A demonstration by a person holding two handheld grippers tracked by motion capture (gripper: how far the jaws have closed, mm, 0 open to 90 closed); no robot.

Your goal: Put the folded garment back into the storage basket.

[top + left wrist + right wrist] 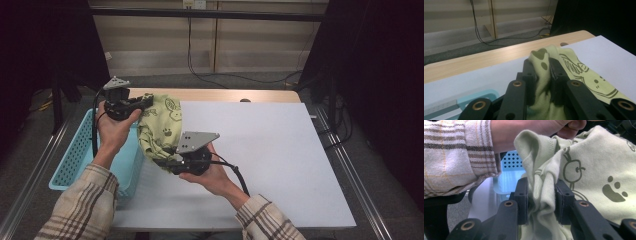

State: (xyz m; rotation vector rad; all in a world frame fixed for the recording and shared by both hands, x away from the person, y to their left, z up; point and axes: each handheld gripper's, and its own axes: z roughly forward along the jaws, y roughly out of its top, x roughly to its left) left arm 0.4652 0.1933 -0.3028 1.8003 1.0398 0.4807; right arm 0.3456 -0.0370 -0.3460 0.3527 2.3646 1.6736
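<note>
Jaws of the left gripper (146, 102) are pinching a bunched fold of a pale green cotton garment printed with dark paw marks and line drawings (162, 127), and the right gripper (162, 161) is clamping another gathered edge of it. Between the two tools the cloth is hanging stretched in the air, just above the near left part of the white table top (270, 150). Beside the left gripper, under that hand, a light blue perforated plastic basket (75, 155) is sitting at the table's edge.
</note>
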